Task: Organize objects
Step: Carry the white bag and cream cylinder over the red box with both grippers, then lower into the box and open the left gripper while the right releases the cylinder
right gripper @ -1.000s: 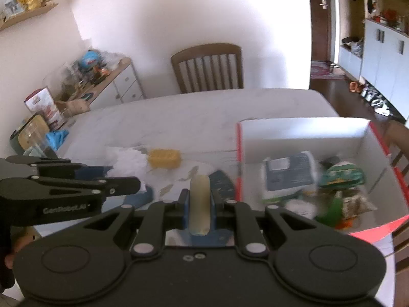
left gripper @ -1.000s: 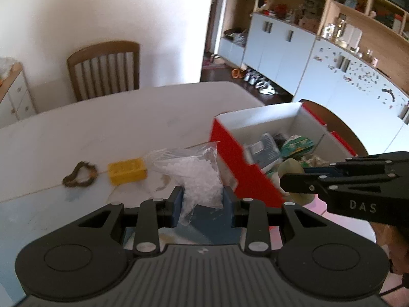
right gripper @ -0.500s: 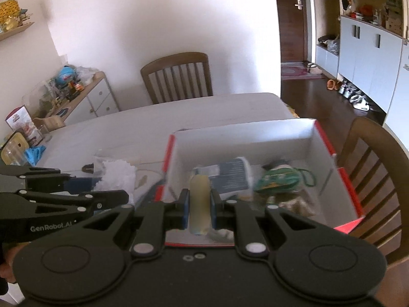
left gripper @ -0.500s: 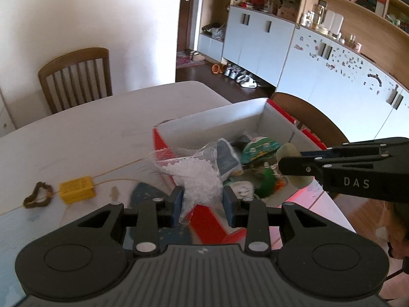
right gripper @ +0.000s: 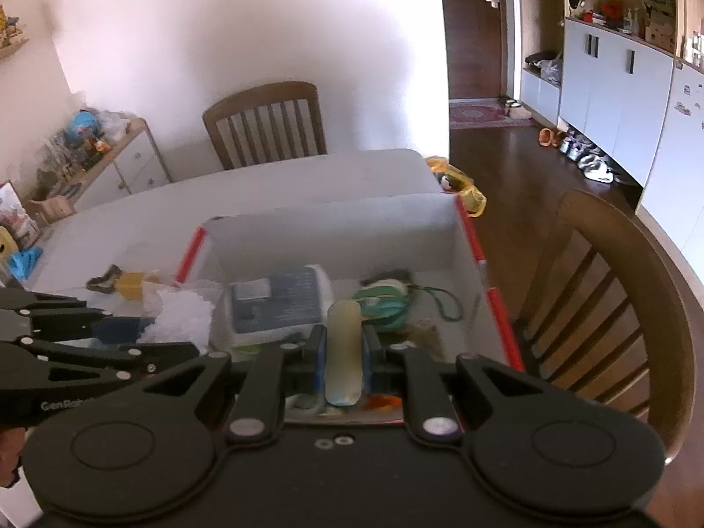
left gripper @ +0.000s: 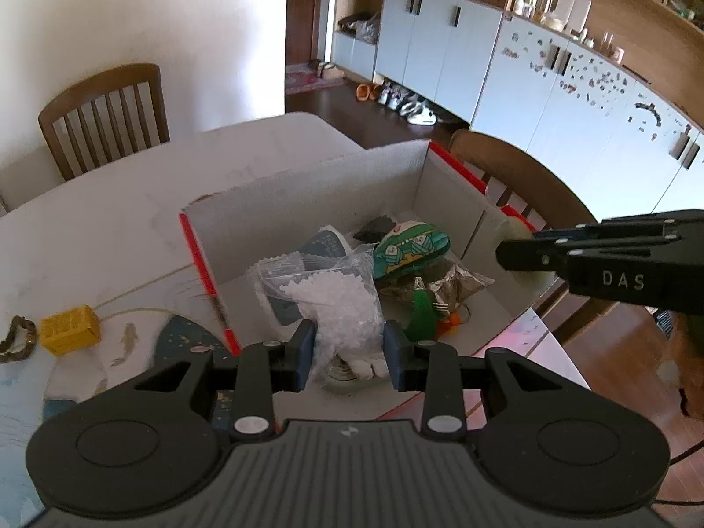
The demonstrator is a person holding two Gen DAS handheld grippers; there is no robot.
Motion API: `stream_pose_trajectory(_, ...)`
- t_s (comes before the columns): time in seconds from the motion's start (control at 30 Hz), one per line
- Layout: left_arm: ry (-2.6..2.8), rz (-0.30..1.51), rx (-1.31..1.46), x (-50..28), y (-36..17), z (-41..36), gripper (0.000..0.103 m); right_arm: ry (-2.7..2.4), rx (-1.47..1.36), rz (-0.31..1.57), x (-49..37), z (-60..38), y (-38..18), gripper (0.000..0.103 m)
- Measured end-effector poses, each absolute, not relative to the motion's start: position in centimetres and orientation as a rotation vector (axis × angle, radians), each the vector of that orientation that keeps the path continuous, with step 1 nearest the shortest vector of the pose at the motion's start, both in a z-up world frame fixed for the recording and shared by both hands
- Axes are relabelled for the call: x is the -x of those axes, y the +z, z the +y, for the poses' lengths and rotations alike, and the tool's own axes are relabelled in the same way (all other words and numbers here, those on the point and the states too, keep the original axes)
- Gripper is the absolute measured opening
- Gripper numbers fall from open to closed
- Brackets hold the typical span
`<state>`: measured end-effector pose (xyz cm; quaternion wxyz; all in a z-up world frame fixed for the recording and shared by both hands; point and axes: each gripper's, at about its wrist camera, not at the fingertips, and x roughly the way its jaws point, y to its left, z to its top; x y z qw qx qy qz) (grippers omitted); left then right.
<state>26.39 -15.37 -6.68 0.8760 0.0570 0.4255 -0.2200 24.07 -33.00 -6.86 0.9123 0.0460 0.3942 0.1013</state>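
Note:
My left gripper (left gripper: 347, 345) is shut on a clear plastic bag of white pellets (left gripper: 339, 303) and holds it over the near left part of the open red and white box (left gripper: 308, 193). My right gripper (right gripper: 344, 352) is shut on a pale yellowish translucent stick (right gripper: 344, 343), held over the box (right gripper: 334, 229) near its front wall. In the left wrist view the right gripper (left gripper: 515, 255) hangs over the box's right wall. In the right wrist view the left gripper (right gripper: 167, 343) with the bag (right gripper: 180, 319) is at the box's left wall.
Inside the box lie a dark blue packet (right gripper: 281, 299), a green patterned pouch (left gripper: 411, 248) and several small items. A yellow block (left gripper: 69, 329) and a brown ring (left gripper: 17, 339) lie on the white table (left gripper: 110, 229) left of the box. Wooden chairs (right gripper: 607, 290) stand around.
Both grippers moved from the table left of the box to above the box, each still carrying its object. The yellow block and brown ring stayed on the table.

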Motion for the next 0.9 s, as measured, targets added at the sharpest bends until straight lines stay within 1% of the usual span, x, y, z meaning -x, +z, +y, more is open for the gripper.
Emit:
stream_pose_trajectory(0.53,-0.439,0.995,-0.191,-30.2,-10.4,-19.8,0.033,0.208,-0.014,0.917,-28.4,-34.7,-11.5,0.014)
stream_pose_trajectory(0.83,-0.473,1.041,-0.240,-32.0,-11.8,-21.8,0.033,0.237,0.027,0.922,-29.0,-34.8,-12.2,0.015)
stream_pose_trajectory(0.9,-0.474,1.053,-0.258,-32.4,-12.3,-22.3,0.033,0.241,0.018,0.920,-29.0,-34.8,-12.1,0.018)
